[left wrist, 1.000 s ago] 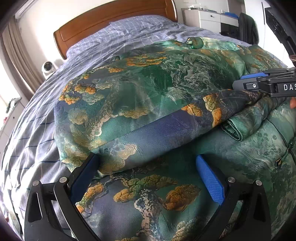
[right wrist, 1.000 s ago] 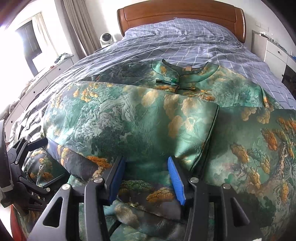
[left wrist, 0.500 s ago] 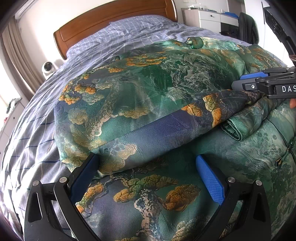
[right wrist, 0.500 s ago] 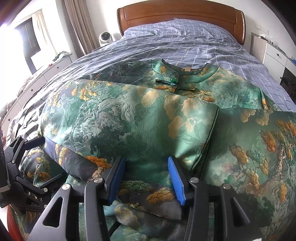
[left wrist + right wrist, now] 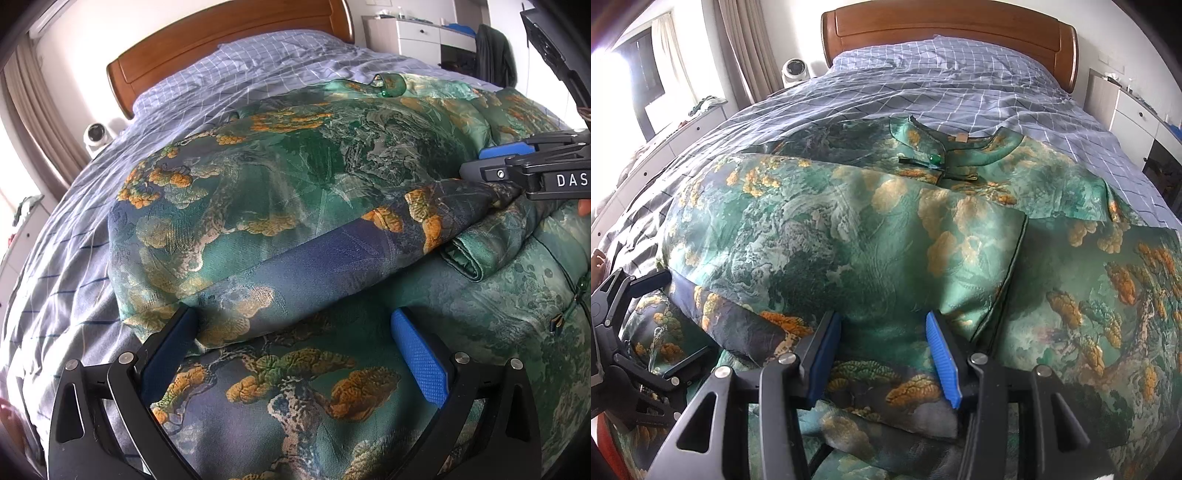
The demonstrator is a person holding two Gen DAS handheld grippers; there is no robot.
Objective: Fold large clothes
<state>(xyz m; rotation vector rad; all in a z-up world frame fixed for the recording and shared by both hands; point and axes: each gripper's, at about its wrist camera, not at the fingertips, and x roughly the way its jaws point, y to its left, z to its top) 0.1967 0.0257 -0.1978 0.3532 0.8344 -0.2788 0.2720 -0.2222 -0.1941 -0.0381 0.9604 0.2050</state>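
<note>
One large green garment with a gold tree pattern lies spread on one bed covered in a blue checked sheet, a flap folded back over itself. Two grippers work its near edge: the left gripper stands open, fabric between its blue pads; the right gripper pinches a bunched fold of the cloth.

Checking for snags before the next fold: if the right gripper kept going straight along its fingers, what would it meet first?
Probably the folded-over flap of the green dress, directly ahead of the right gripper; depth is unclear.
</note>
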